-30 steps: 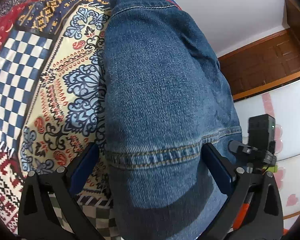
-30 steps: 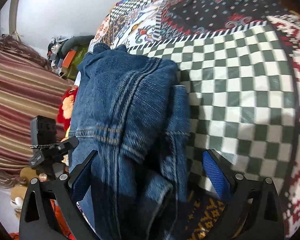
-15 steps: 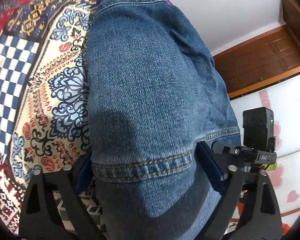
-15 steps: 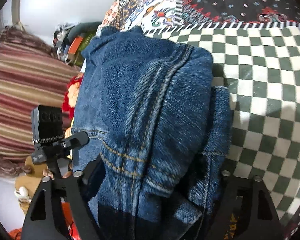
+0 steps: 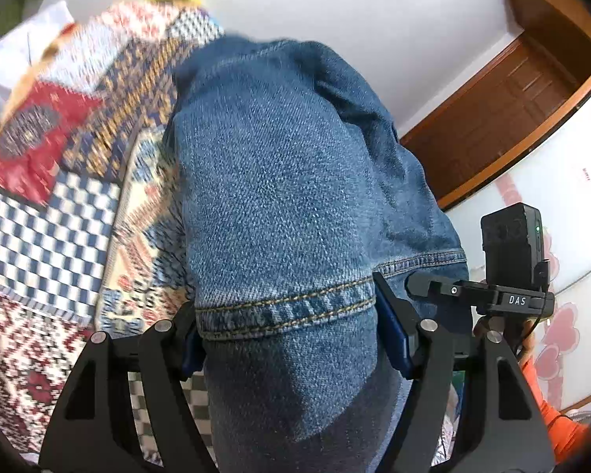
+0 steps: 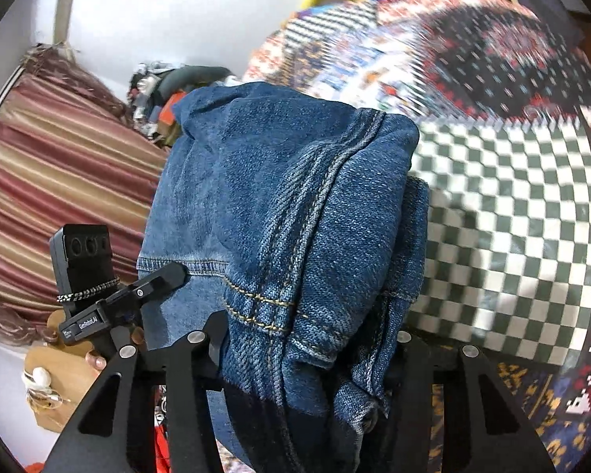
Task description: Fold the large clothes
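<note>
Listing by view, left wrist first.

Left wrist view:
- Left gripper (image 5: 285, 327): lower centre of frame, jaws closed on a stitched hem of the jeans (image 5: 279, 197); blue pads press the denim from both sides.
- Jeans: fill the centre of the frame, running from the jaws up toward the top centre, bunched in thick layers.
- Quilt (image 5: 51, 213): patchwork, left half of frame, blurred, lying under and beside the denim.
- Door (image 5: 504, 118): brown wood, upper right.
- Right gripper's camera block (image 5: 512, 248): right edge, just beside the jeans.

Right wrist view:
- Right gripper (image 6: 307, 354): lower centre, jaws clamped on a thick wad of the jeans (image 6: 287, 213), seams and a hem edge between them; the pads are hidden by denim.
- Jeans: centre of frame, folded over in several layers, far end toward the upper centre.
- Quilt (image 6: 504, 197): green-and-white checks at right, red and dark patches at upper right, blurred.
- Curtain (image 6: 59, 181): striped, left side.
- Left gripper's camera block (image 6: 84, 260): left of centre, just beside the denim.

Step in hand, as judged: both grippers hold one end of the partly folded jeans, side by side; blurred bedding suggests a carry.

Next move, as judged: bring the held end over the rest, keep both grips level so layers stay aligned, lay it flat on the quilt, then release.
</note>
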`<action>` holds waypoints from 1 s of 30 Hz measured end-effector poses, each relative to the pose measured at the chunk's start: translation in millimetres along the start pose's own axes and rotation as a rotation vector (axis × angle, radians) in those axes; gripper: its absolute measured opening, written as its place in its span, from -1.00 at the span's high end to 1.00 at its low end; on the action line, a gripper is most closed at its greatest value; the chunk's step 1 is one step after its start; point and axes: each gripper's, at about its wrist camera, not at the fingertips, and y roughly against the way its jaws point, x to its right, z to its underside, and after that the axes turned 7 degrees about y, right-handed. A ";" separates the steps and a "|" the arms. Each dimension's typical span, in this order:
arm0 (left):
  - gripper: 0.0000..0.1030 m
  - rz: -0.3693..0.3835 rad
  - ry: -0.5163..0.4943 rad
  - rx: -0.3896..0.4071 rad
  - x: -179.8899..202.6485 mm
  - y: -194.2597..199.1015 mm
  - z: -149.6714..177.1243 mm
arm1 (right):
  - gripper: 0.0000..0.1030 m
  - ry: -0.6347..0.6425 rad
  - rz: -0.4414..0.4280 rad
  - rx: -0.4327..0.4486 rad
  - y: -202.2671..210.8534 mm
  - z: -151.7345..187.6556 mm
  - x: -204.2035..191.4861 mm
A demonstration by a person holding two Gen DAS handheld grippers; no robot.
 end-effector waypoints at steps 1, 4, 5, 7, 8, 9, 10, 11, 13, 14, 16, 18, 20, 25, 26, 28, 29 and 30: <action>-0.39 0.001 -0.005 0.018 0.4 12.6 -0.9 | 0.08 0.011 -0.002 0.008 0.7 -1.9 -9.2; -0.39 -0.004 -0.014 0.063 -4.0 43.4 0.0 | 0.08 0.062 -0.005 0.029 4.9 -4.6 -35.6; -0.39 -0.006 -0.016 0.075 -7.8 53.8 -1.2 | 0.08 0.078 -0.006 0.034 4.2 -6.4 -46.5; -0.39 -0.013 -0.016 0.102 -12.8 72.3 -4.7 | 0.08 0.098 -0.015 0.040 1.6 -8.5 -62.4; -0.39 -0.019 -0.013 0.118 -18.6 83.2 -3.4 | 0.08 0.106 -0.022 0.040 -1.3 -9.3 -70.9; -0.39 -0.021 -0.009 0.124 -24.7 90.4 -0.4 | 0.08 0.116 -0.027 0.037 -5.7 -10.1 -79.7; -0.39 -0.025 -0.002 0.131 -29.4 96.9 1.8 | 0.08 0.123 -0.032 0.033 -11.6 -11.0 -88.3; -0.39 -0.030 0.006 0.136 -37.2 103.1 3.4 | 0.08 0.129 -0.035 0.028 -16.8 -10.7 -94.0; -0.39 -0.040 0.025 0.139 -50.0 112.7 6.4 | 0.08 0.145 -0.036 0.012 -32.3 -11.9 -106.3; -0.39 -0.047 0.039 0.138 -59.7 116.0 8.5 | 0.08 0.152 -0.036 0.000 -41.3 -11.8 -112.3; -0.39 -0.057 0.062 0.136 -76.1 119.4 13.3 | 0.08 0.160 -0.038 -0.025 -58.2 -9.7 -120.8; -0.39 -0.069 0.092 0.129 -96.4 121.6 19.2 | 0.08 0.156 -0.044 -0.053 -78.1 -7.1 -126.9; -0.39 -0.078 0.124 0.118 -114.7 121.3 24.5 | 0.08 0.148 -0.047 -0.084 -100.4 -4.7 -130.1; -0.39 -0.092 0.197 0.071 -159.2 108.1 39.7 | 0.08 0.116 -0.045 -0.176 -156.7 4.0 -126.9; -0.39 -0.095 0.215 0.059 -170.7 102.5 44.1 | 0.08 0.112 -0.042 -0.192 -166.3 5.4 -124.7; -0.39 -0.099 0.238 0.040 -184.4 94.6 49.8 | 0.08 0.105 -0.033 -0.224 -186.0 9.6 -119.5; -0.39 -0.105 0.252 0.024 -193.3 87.7 53.3 | 0.08 0.103 -0.023 -0.243 -198.0 10.5 -115.9; -0.39 -0.109 0.266 0.009 -201.9 80.9 57.0 | 0.08 0.103 -0.013 -0.260 -207.5 11.9 -113.0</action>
